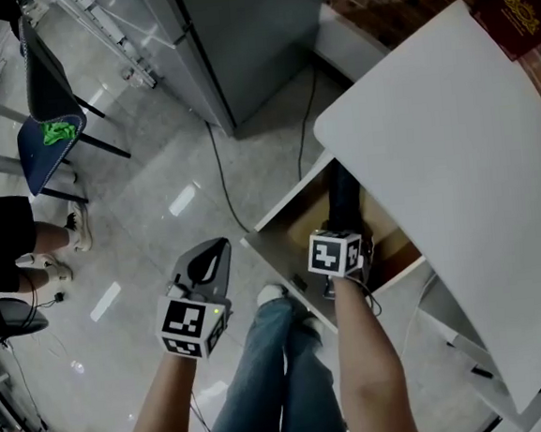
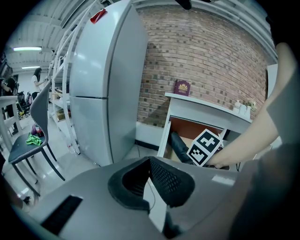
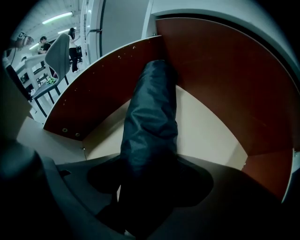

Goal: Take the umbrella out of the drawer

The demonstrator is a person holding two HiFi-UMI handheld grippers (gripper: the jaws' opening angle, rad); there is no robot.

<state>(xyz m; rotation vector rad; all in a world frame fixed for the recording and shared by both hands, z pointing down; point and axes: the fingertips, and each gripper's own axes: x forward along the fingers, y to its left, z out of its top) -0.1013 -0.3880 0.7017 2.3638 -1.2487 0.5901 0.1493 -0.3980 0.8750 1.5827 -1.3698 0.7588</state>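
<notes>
So nearest to the person, the left gripper [image 1: 219, 252] hung out over the floor, left of the open drawer [image 1: 294, 219]. Its jaws were together with nothing in them. It was well apart from the action, so I wouldn't count on it for the grab.

The right gripper [image 3: 150, 183] was the one that mattered. It was tipped steeply down into the drawer with its jaws spread wide, straddling the near end of the umbrella [image 3: 152, 117]. I could see dark gaps on both sides of the fabric, so as far as I could tell the pads weren't pressing on it yet.

The umbrella itself is a dark folded one lying on the drawer floor. Its long axis ran straight away from the right gripper, near to far, ending up by the drawer's far corner. So it lay lengthwise between the jaws, not across them. My guess is a squeeze and a lift would do it, minding the white table [image 1: 453, 147] top overhanging the far part.
</notes>
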